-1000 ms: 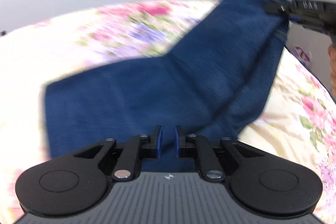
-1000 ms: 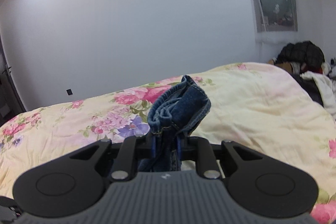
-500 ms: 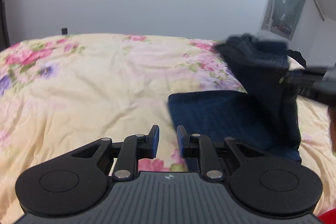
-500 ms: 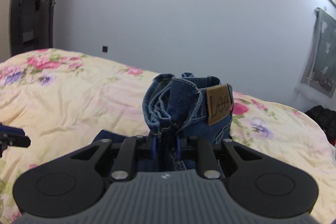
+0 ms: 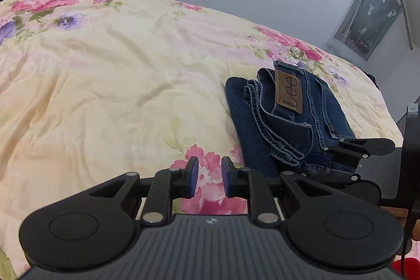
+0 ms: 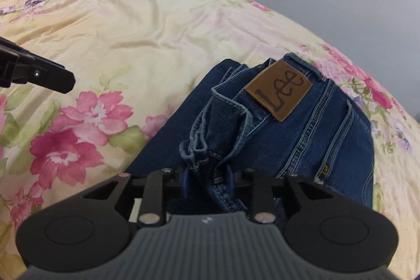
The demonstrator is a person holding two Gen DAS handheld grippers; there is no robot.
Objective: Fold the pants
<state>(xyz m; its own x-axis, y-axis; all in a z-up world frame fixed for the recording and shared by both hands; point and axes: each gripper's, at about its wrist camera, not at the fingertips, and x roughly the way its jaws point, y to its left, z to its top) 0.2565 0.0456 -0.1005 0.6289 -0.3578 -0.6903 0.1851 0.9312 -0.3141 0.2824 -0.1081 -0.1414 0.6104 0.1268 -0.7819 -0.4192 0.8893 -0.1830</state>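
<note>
Pants [image 6: 302, 138] lie folded in a dark blue bundle on the flowered bedspread [image 6: 131, 25], lower right of centre in the right wrist view, brown leather patch [image 6: 279, 89] facing up. Right gripper [image 6: 207, 179] tilts down onto the near edge of the bundle; its jaws are opening, a bunched denim hem between them, pads no longer pinching hard. Left gripper [image 5: 208, 177] angles down over a pink flower, just left of the pants, jaws slightly apart with nothing between them. Its black finger [image 6: 50, 76] shows at the left edge of the right wrist view.
</note>
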